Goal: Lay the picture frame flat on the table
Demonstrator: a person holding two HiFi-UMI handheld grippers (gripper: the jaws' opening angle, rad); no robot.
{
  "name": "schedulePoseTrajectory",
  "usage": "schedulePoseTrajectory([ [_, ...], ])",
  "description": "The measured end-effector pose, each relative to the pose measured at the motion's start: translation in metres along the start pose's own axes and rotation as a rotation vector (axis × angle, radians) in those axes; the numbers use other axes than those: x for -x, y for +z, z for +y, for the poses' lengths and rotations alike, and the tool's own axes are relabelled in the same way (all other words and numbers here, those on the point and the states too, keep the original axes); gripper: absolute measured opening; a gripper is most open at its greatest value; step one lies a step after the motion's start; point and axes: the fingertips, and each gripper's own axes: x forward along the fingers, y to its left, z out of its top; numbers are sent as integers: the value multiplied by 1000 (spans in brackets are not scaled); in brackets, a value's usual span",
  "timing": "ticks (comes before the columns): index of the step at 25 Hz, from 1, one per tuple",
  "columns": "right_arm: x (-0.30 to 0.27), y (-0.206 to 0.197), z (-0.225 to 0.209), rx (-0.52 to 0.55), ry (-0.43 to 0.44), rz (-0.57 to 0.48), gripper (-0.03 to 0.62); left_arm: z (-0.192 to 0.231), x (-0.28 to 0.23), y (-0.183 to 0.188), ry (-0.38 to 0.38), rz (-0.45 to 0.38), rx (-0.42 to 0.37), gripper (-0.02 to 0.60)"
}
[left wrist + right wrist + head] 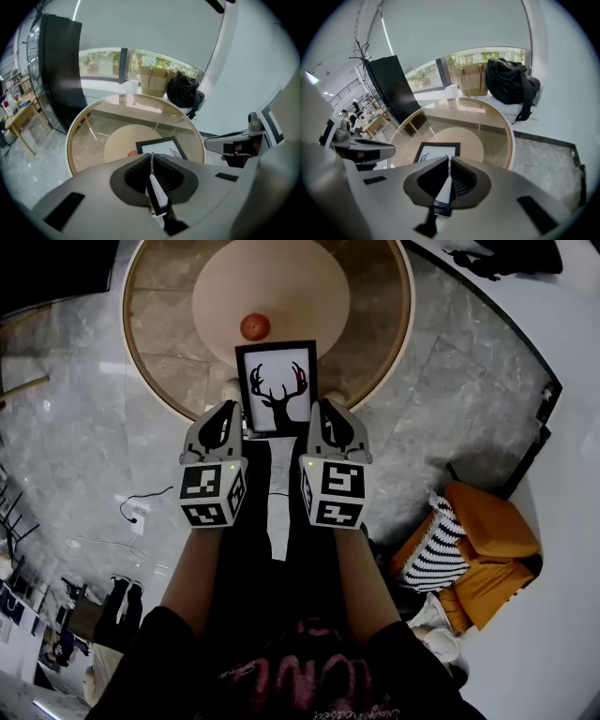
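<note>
The black picture frame [276, 387] with a deer silhouette on white appears to lie flat on the round glass table [375, 352], close to its near edge. It also shows ahead of the jaws as the frame [161, 147] and the frame [437, 152]. My left gripper [225, 424] hovers beside the frame's lower left corner, and my right gripper [330, 424] beside its lower right corner. In the left gripper [151, 158] and the right gripper [449, 161], the jaws meet with nothing visible between them. Neither touches the frame.
A small red-orange ball [254, 326] rests on the table just beyond the frame. Orange and striped cushions [469, 540] lie on the floor at right. A black backpack [511, 79] and a brown paper bag [154, 79] stand behind the table. A dark cabinet [58, 70] is at left.
</note>
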Motion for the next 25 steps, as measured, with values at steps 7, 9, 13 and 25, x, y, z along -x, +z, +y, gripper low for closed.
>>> schedulePoseTrajectory([
  [7, 35, 47, 10, 37, 9, -103, 26, -9, 34, 38, -2, -83, -14, 14],
  [9, 47, 59, 13, 41, 8, -136, 25, -11, 45, 47, -3, -108, -21, 11],
  [13, 70, 80, 18, 53, 11, -193, 21, -14, 65, 67, 6, -152, -37, 11],
  [25, 142, 154, 28, 85, 17, -359, 21, -30, 129, 153, 1, -318, -111, 11],
])
